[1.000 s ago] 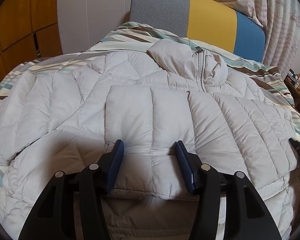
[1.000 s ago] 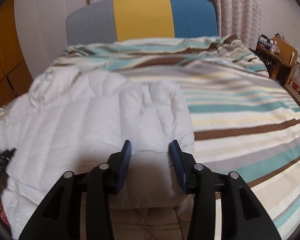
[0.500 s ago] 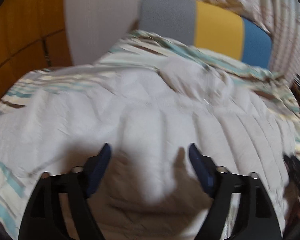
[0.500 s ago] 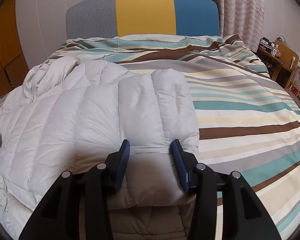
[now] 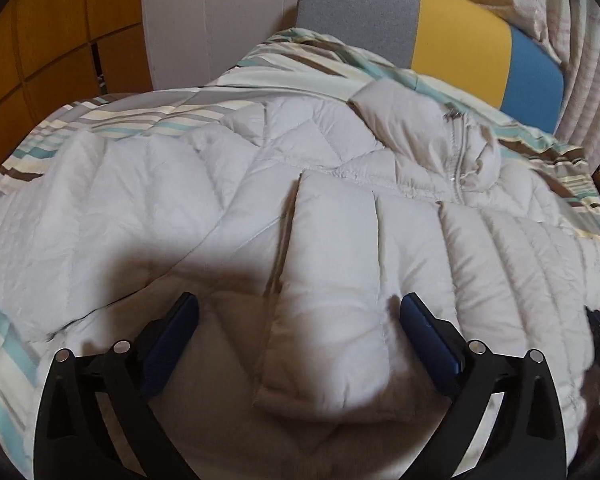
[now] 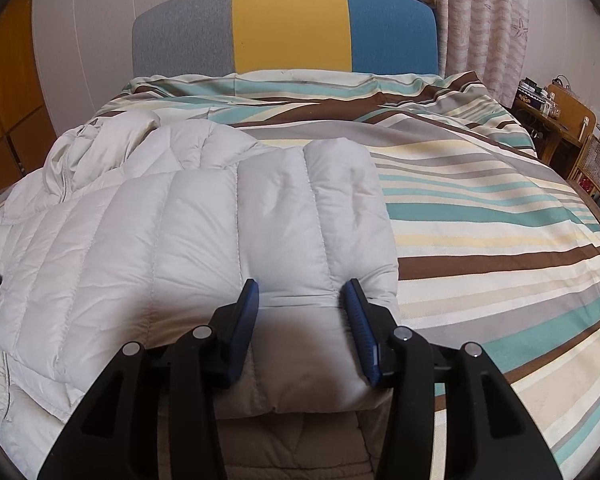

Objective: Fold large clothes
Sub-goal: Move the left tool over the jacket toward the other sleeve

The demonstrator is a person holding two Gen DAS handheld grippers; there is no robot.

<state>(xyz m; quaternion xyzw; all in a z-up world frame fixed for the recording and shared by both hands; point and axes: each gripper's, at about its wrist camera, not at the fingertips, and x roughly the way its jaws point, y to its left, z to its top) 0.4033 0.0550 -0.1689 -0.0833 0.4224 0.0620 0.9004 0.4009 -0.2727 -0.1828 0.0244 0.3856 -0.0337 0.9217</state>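
A pale grey quilted puffer jacket (image 5: 340, 208) lies spread on the striped bed, collar and zip toward the headboard, one sleeve folded across its body. My left gripper (image 5: 298, 312) is wide open and empty, its blue pads on either side of the folded sleeve's cuff end (image 5: 332, 360), just above it. In the right wrist view the jacket (image 6: 160, 240) fills the left half. My right gripper (image 6: 302, 296) stands open over the folded edge of the jacket near the bed's front, the fabric between the jaws but not pinched.
The striped duvet (image 6: 480, 208) covers the bed to the right of the jacket. A grey, yellow and blue headboard (image 6: 288, 28) stands at the back. Wooden furniture (image 6: 572, 128) stands at the right, and an orange wardrobe (image 5: 32, 40) at the left.
My left gripper has opened wide and let go of the sleeve, which now lies flat on the jacket. My right gripper has opened slightly and stayed in place.
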